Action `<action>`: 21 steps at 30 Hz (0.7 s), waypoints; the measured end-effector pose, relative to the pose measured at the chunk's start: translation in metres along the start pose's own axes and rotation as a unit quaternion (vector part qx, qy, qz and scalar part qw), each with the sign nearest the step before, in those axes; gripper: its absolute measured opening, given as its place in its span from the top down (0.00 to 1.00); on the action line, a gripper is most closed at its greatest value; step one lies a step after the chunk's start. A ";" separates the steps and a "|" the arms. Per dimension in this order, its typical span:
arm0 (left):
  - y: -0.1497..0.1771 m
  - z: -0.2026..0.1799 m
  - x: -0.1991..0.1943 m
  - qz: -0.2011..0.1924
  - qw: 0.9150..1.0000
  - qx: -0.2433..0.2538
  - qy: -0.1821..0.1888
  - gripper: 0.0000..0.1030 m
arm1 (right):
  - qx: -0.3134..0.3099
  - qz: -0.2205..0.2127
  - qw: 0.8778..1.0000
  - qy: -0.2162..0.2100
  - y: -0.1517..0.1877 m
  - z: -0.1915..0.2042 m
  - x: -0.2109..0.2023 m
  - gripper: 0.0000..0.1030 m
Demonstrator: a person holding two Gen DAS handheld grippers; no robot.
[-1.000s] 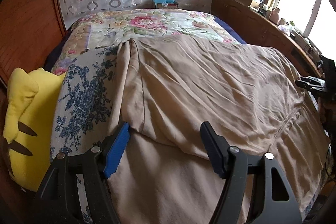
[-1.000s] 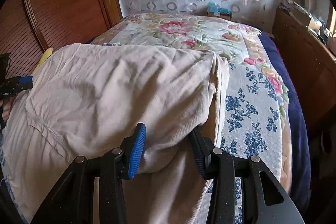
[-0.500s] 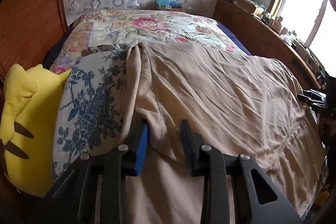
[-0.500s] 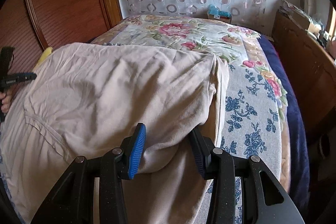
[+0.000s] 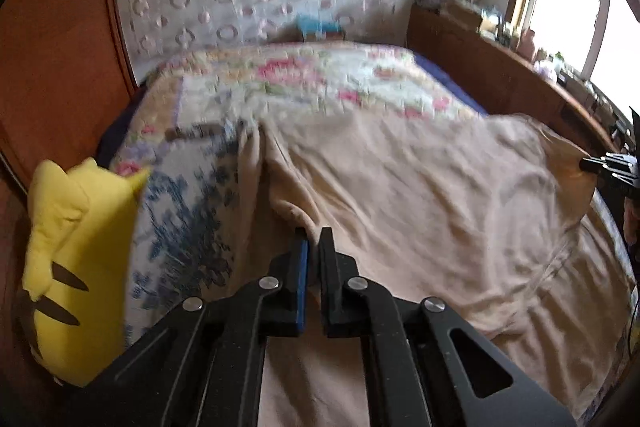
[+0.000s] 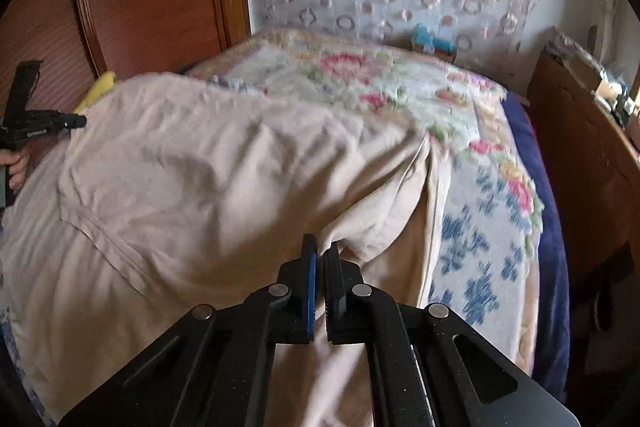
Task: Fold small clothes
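A beige garment (image 5: 420, 195) lies spread across a floral bedspread (image 5: 304, 79). The left gripper (image 5: 314, 239) is pinched tight on the garment's near-left folded edge; the right gripper (image 6: 322, 247) is clamped on its near-right edge. A yellow plush toy (image 5: 76, 247) lies left of the garment.

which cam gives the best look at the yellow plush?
Left wrist view. The yellow plush fills the left edge there, with its ear points and dark stripes visible beside the quilt. In the right wrist view only a yellow sliver peeks out behind the beige garment.
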State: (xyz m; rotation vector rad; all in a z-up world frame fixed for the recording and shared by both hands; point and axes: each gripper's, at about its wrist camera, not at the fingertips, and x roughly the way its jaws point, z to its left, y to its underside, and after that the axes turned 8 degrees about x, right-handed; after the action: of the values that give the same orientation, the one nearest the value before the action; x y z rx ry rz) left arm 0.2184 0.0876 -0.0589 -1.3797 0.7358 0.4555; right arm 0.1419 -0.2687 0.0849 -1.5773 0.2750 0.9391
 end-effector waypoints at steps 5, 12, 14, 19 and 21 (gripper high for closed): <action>-0.011 0.000 -0.038 -0.049 0.999 -0.007 -0.008 0.95 | 0.014 -0.059 0.998 -0.005 -0.014 0.002 -0.034 0.98; -0.005 -0.004 -0.081 -0.086 0.996 -0.007 -0.011 0.95 | 0.020 -0.100 0.995 -0.007 -0.007 0.006 -0.072 0.98; 0.000 -0.006 -0.091 -0.091 0.996 -0.007 -0.014 0.95 | 0.021 -0.109 0.994 -0.007 0.007 0.006 -0.083 0.98; 0.019 -0.006 -0.117 -0.099 0.995 -0.013 -0.017 0.95 | 0.019 -0.121 0.992 -0.009 0.039 0.008 -0.106 0.98; 0.028 -0.007 -0.125 -0.100 0.995 -0.016 -0.016 0.95 | 0.019 -0.123 0.992 -0.013 0.051 0.007 -0.118 0.98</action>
State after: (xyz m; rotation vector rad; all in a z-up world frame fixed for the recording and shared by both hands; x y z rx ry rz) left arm 0.1104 0.1010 0.0088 -1.4555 0.5606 0.3317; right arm 0.0299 -0.3140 0.1306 -1.5243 0.0762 0.7567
